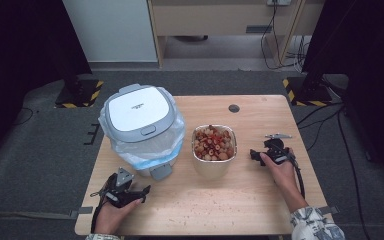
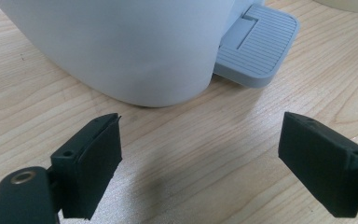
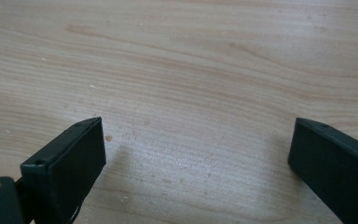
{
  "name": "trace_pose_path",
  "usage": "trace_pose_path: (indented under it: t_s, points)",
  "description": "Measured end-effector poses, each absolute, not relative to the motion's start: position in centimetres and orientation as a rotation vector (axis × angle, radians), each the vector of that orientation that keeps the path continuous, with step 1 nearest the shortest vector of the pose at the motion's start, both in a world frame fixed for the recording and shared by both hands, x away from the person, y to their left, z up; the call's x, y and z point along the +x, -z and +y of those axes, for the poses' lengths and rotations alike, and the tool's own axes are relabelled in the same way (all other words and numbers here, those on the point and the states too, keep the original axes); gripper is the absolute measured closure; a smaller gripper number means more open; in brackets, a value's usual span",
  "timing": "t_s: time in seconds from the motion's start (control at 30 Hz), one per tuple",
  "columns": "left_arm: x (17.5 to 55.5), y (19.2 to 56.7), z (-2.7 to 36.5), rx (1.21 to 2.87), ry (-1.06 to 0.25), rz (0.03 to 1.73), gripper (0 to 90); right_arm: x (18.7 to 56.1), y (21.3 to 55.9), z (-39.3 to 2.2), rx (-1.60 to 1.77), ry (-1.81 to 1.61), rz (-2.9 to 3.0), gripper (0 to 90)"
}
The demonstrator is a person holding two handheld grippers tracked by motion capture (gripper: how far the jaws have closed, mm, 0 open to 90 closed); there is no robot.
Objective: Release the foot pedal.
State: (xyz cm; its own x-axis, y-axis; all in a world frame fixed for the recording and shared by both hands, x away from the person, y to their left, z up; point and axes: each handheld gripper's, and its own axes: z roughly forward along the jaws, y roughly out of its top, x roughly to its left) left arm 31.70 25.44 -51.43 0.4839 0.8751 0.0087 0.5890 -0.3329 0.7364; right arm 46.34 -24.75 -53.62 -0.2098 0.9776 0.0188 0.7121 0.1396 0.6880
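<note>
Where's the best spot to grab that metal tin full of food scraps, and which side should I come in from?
Probably the tin is best taken by its thin rim on the right, nearest the open right gripper, one jaw inside and one outside. Its body looks too wide to span, the wall stands upright, and the bin crowds its left side. Approach level from the right, above the table.

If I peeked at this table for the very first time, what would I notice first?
You'd spot the big white bin with its grey lid and plastic bag liner, standing on the left of the wooden table. Right beside it sits a metal tub full of red and tan scraps. Nearer the person, the left gripper and right gripper rest open, holding nothing.
</note>
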Motion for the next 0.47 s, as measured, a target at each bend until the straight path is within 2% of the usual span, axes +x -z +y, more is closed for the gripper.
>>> trace_pose_path:
  t_s: [0.47]
  points:
    - [31.8, 51.3, 25.5, 2.045, -0.548, 1.207, 12.0, 44.5, 54.0, -23.7, 1.572, -0.812, 1.977, 1.2]
